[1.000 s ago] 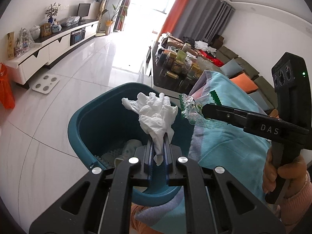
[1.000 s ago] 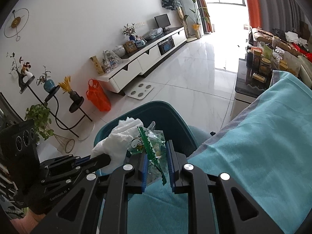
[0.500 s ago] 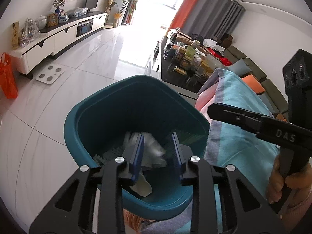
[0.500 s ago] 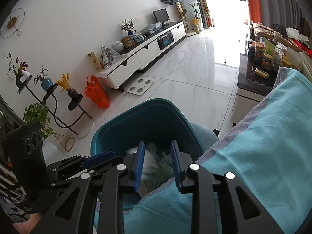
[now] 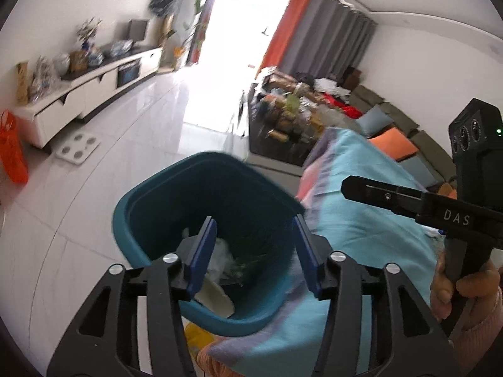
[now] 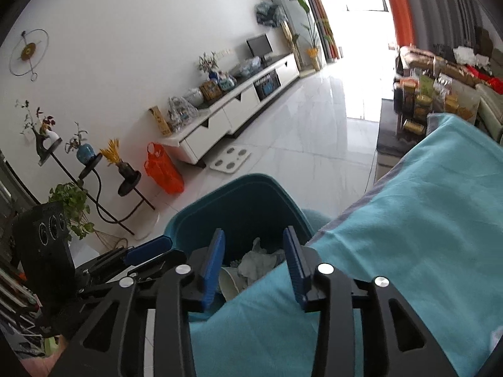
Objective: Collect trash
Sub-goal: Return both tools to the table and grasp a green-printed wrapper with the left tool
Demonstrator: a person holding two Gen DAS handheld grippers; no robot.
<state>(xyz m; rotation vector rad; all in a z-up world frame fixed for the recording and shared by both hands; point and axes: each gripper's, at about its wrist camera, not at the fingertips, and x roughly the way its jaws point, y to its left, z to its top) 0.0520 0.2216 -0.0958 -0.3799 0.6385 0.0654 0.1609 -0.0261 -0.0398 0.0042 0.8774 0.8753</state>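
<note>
- Left wrist view: left gripper (image 5: 254, 251), fingers apart with nothing between them, having just been opening; it hangs over the mouth of the teal bin (image 5: 151, 194).
- Right wrist view: right gripper (image 6: 254, 260), fingers likewise apart and empty, also just opened; it sits above the near edge of the same bin, partly over the turquoise blanket (image 6: 424, 235).
- Trash: crumpled white tissue (image 6: 257, 262) and a green-printed wrapper (image 5: 248, 259) lie inside the bin, on top of other pale waste.
- Bin placement: on the white tiled floor (image 5: 94, 188), pressed against the blanket's edge.
- Beyond: a dark worktop (image 5: 270, 154) crowded with jars and packets; further trash there cannot be told apart from goods.
- Risk, as a judgement: the two tools are close together above one opening, so drawing back carelessly could knock them together or catch the blanket's edge and nudge the bin.
</note>
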